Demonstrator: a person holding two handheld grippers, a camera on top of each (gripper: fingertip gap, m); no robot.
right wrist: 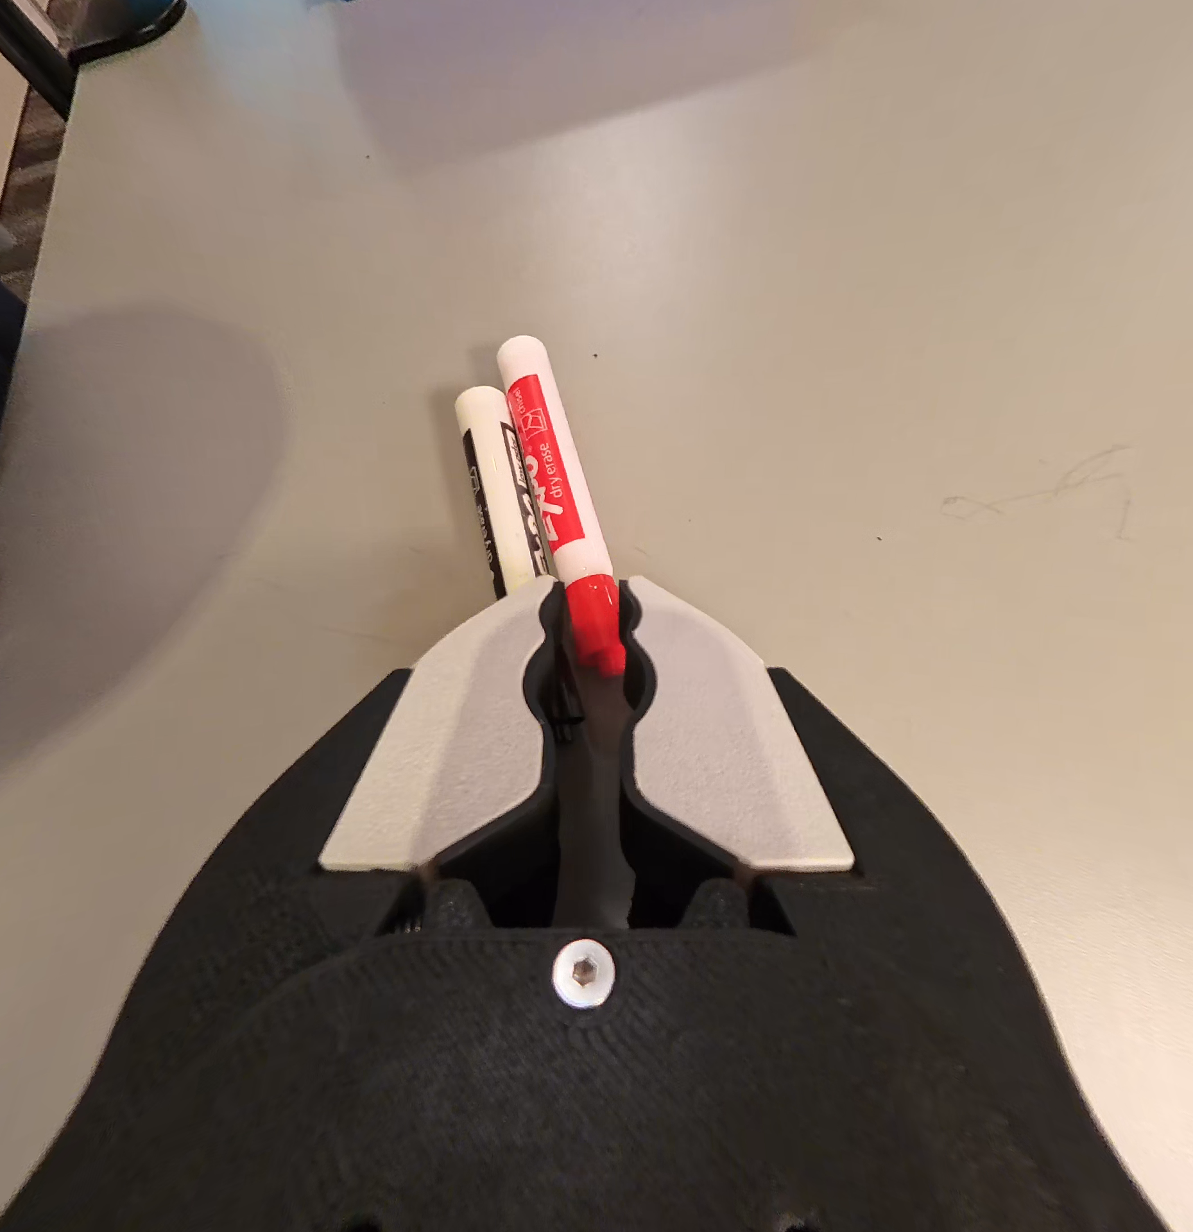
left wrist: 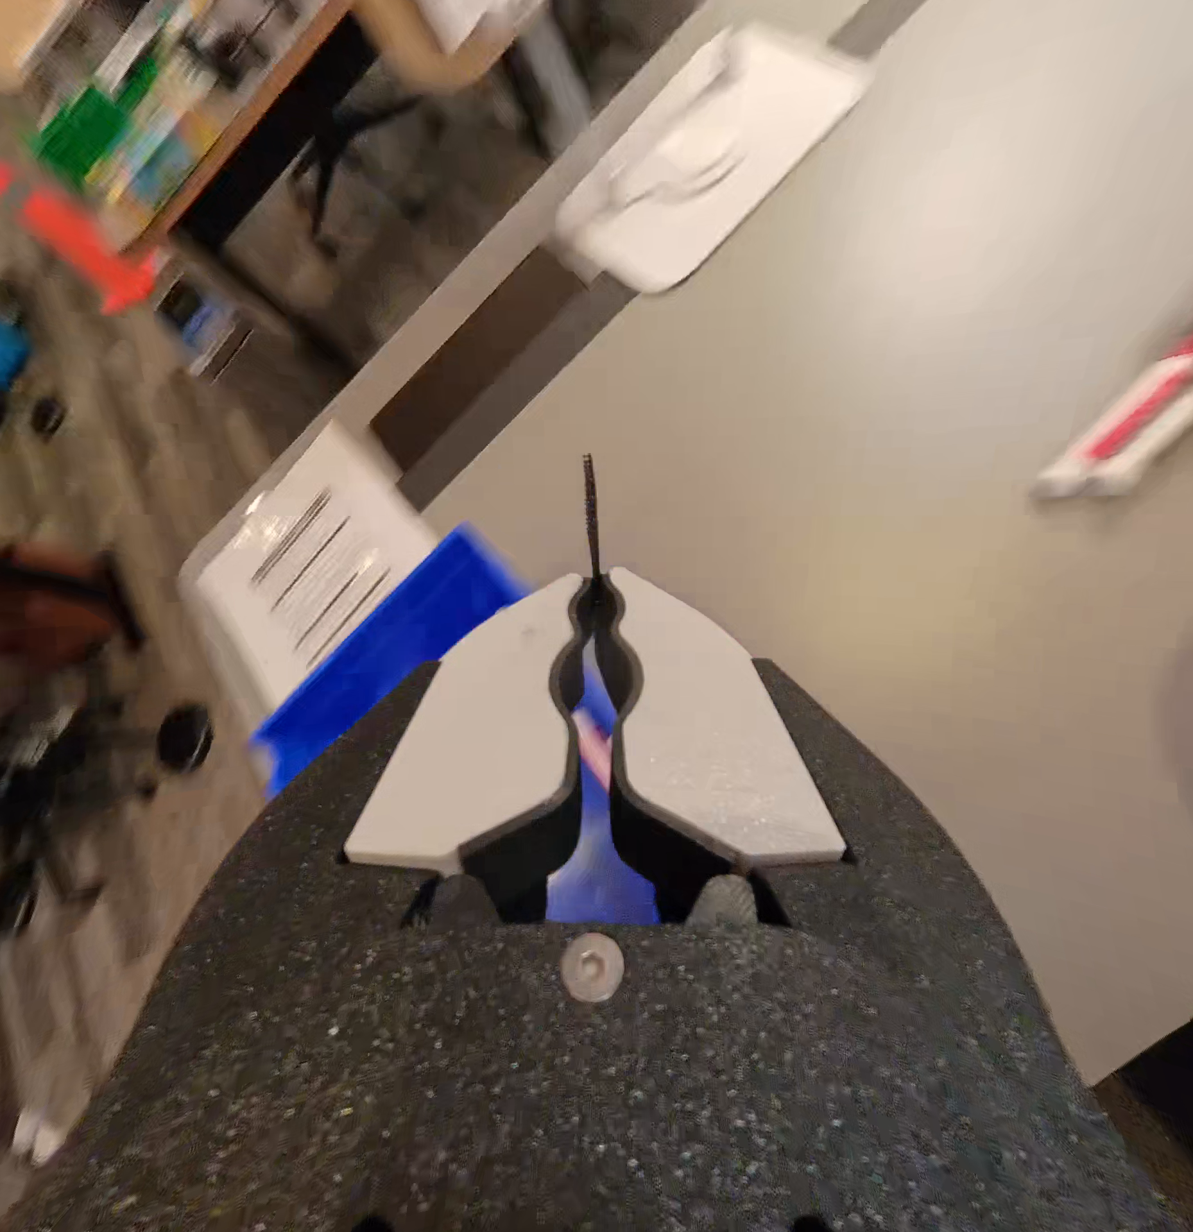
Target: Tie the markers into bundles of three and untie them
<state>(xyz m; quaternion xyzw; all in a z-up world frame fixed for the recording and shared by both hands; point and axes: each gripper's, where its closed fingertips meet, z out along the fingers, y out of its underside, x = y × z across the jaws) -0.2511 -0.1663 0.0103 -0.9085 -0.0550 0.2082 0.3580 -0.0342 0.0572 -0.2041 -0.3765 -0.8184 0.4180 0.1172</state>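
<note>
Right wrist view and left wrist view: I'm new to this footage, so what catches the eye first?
In the right wrist view, the right gripper is shut on a white marker with red cap and label, a black-labelled white marker beside it above the pale table. In the blurred left wrist view, the left gripper pinches a thin black tie, with a blue bin behind.

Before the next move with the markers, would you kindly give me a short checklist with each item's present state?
1. Left gripper shut on thin black band: ok.
2. Right gripper clamps red-capped white marker: ok.
3. Black-labelled white marker beside it: ok.
4. Third marker in the grip: cannot tell.
5. Band around markers: not ok.
6. Beige table ahead free: ok.
</note>
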